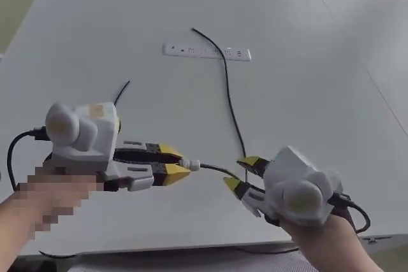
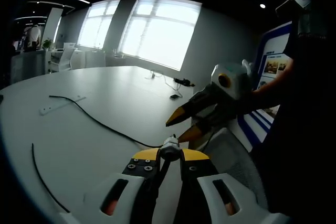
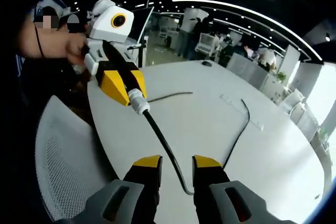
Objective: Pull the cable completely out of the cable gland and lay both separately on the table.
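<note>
In the head view, on the near left, the left gripper (image 1: 182,170) is pinched tight on the white cable gland (image 1: 191,165). The black cable (image 1: 229,100) comes out of the gland to the right. Then it runs far across the white table (image 1: 306,81) and crosses a power strip (image 1: 207,51). On the near right, the right gripper (image 1: 243,173) has its jaws wide.

In the left gripper view, the gland sits squeezed between the yellow tips.

In the right gripper view, the jaws stand apart. The cable goes between them and is not squeezed.

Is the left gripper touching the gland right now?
Touching. The left gripper view shows the fingers of the left gripper shut on the gland, with no gap on either side.
</note>
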